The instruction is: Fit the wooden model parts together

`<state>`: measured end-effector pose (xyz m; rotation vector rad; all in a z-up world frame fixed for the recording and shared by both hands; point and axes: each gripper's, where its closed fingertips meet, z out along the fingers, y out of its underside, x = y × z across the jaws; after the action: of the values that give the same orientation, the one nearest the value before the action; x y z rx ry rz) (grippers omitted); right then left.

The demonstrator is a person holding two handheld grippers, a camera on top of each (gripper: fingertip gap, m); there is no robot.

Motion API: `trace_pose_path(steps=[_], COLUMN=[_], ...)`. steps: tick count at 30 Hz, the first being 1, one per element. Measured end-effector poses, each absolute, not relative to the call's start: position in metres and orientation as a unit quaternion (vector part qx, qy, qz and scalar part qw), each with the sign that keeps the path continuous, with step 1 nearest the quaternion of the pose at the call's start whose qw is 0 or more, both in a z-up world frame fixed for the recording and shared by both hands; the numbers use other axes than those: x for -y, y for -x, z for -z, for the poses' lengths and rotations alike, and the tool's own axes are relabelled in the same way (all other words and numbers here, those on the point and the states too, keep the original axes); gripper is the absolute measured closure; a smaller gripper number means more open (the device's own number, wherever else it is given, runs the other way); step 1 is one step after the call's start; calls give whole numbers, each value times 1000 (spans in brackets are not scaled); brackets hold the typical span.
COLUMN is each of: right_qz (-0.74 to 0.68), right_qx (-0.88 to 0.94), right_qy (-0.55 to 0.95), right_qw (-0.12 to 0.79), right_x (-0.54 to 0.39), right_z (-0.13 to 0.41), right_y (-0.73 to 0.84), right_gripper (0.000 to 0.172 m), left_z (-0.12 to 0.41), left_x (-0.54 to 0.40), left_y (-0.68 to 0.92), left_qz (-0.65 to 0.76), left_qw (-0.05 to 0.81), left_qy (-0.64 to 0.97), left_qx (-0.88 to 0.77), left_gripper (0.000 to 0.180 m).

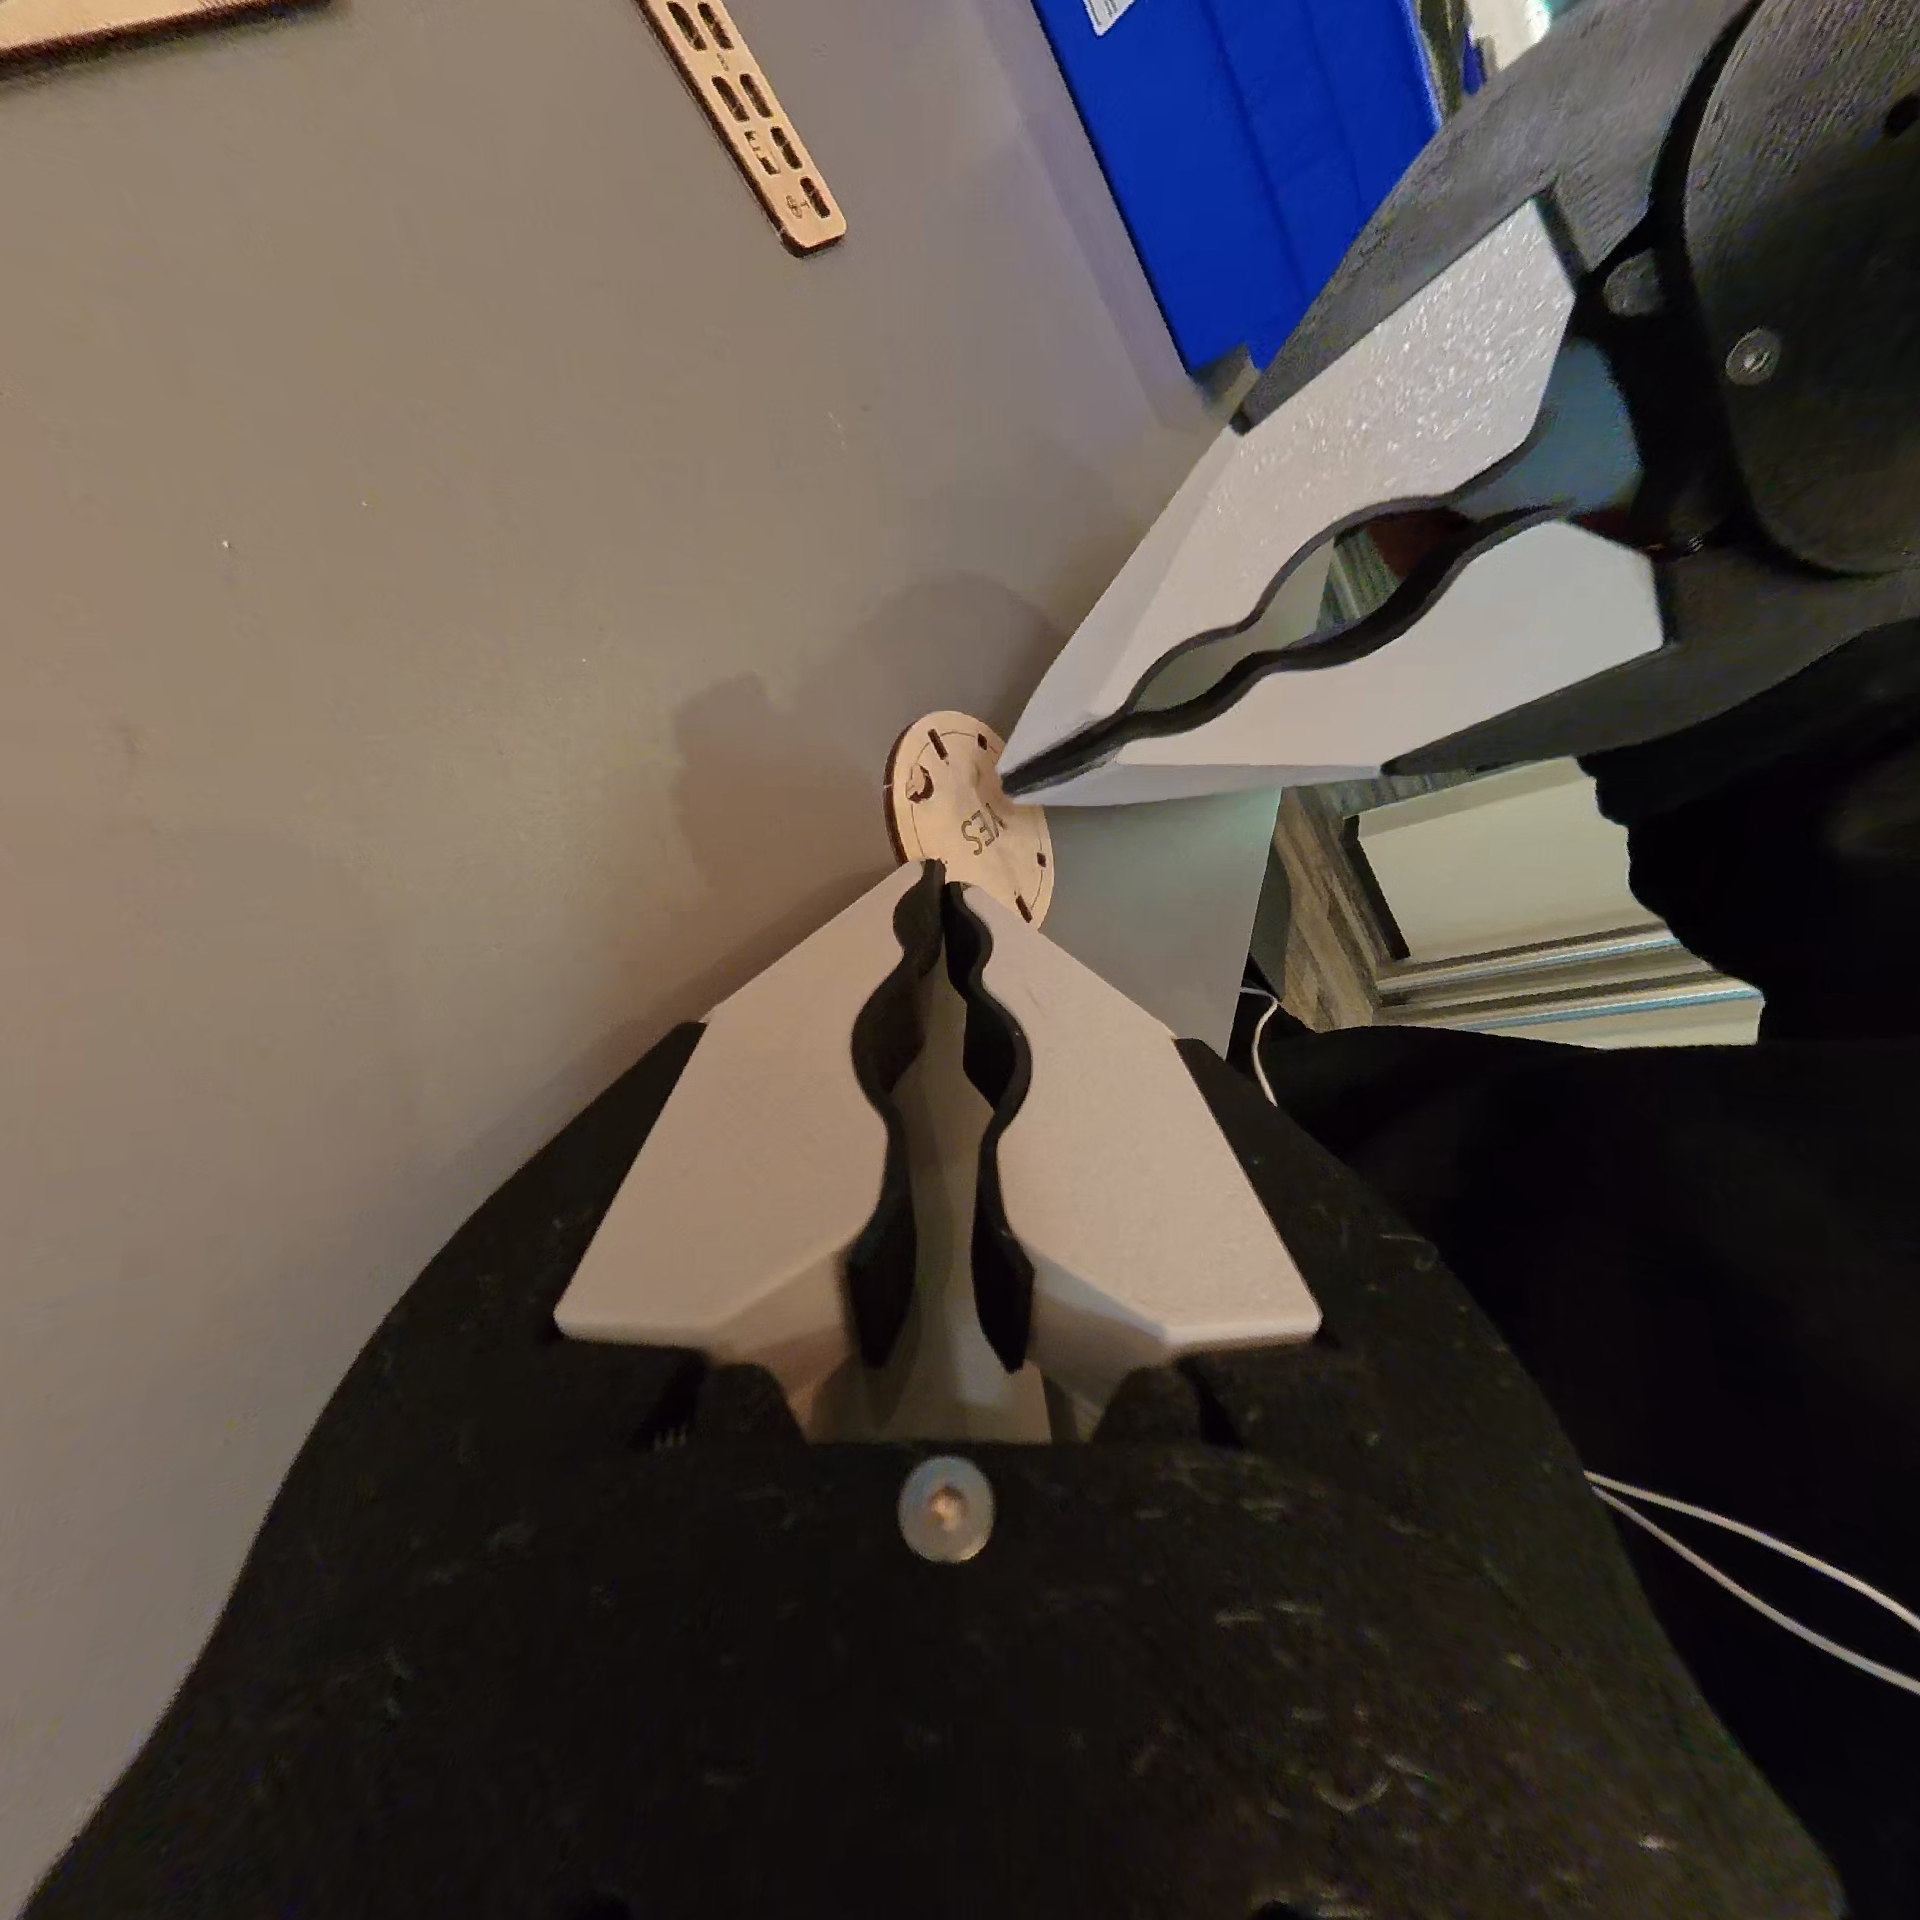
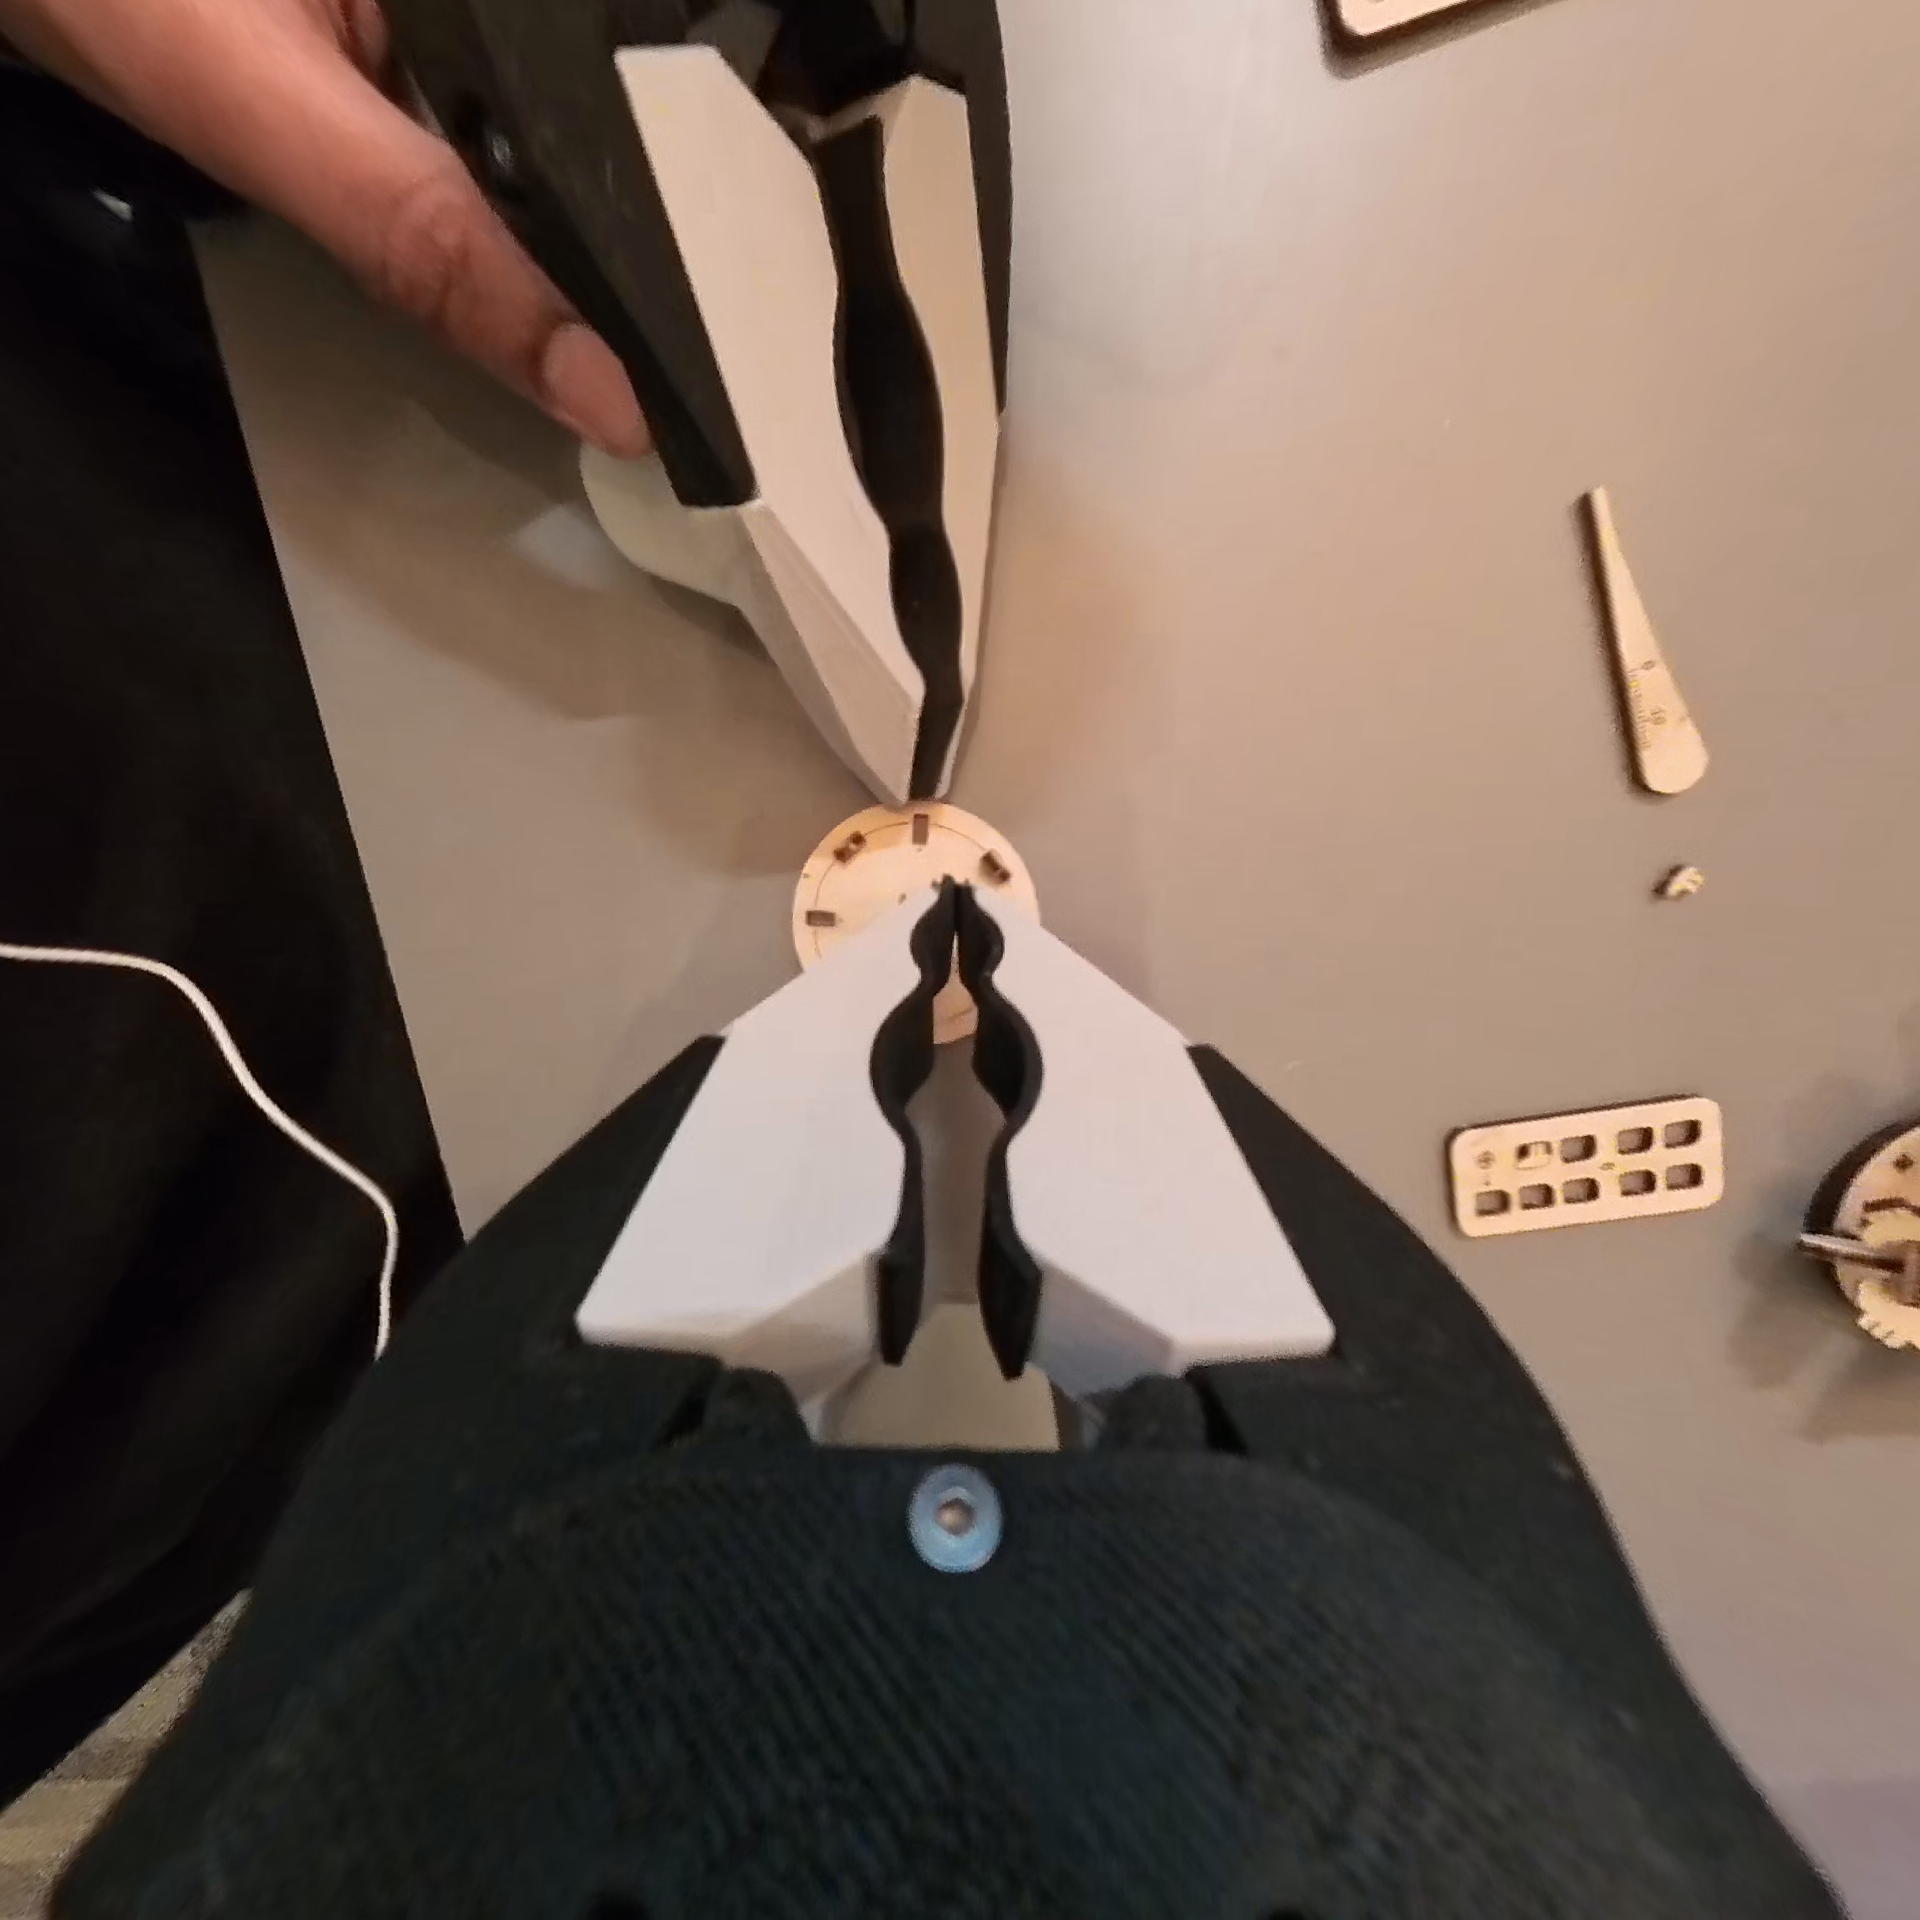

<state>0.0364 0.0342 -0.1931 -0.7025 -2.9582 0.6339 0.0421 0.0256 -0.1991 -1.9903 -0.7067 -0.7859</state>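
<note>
Holding both grippers pinched shut, we've got the left gripper with its tips at the rim of a small round wooden disc and the right gripper with its closed tips on the disc's face, gripping nothing we can make out. Our disc sits at the edge of a matte grey table, with a slotted wooden strip, a tapered wooden piece and a toothed wooden wheel lying well apart, and a blue bin beyond.
</note>
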Motion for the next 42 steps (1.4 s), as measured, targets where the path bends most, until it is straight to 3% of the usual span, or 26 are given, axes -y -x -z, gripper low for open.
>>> trace_pose_path(steps=[4,10,14,22,27,32,34,42], right_qz=[-235,-277,-280,-309,-320,-320,-319,-344], right_qx=[939,917,910,894,890,889,889,885], right_qy=[250,287,304,322,317,306,307,293], right_qw=[21,22,34,45,71,119,115,113], right_x=[-31,-35,-49,-57,-48,-44,-42,-41], right_z=[192,198,206,200,204,207,211,210], right_y=[-46,-65,-73,-70,-63,-50,-50,-49], right_gripper=[172,154,161,155,134,97,93,118], left_z=[199,199,199,199,198,198,197,193], left_x=[-26,-26,-26,-27,-27,-27,-26,-26], left_y=[-43,-44,-46,-48,-48,-47,-47,-47], left_qz=[315,314,318,318,320,322,325,334], left_qw=[429,428,427,427,428,429,431,440], left_qy=[798,801,802,804,802,800,798,789], left_qx=[282,276,271,266,267,269,269,268], left_gripper=[180,180,180,180,180,180,180,180])
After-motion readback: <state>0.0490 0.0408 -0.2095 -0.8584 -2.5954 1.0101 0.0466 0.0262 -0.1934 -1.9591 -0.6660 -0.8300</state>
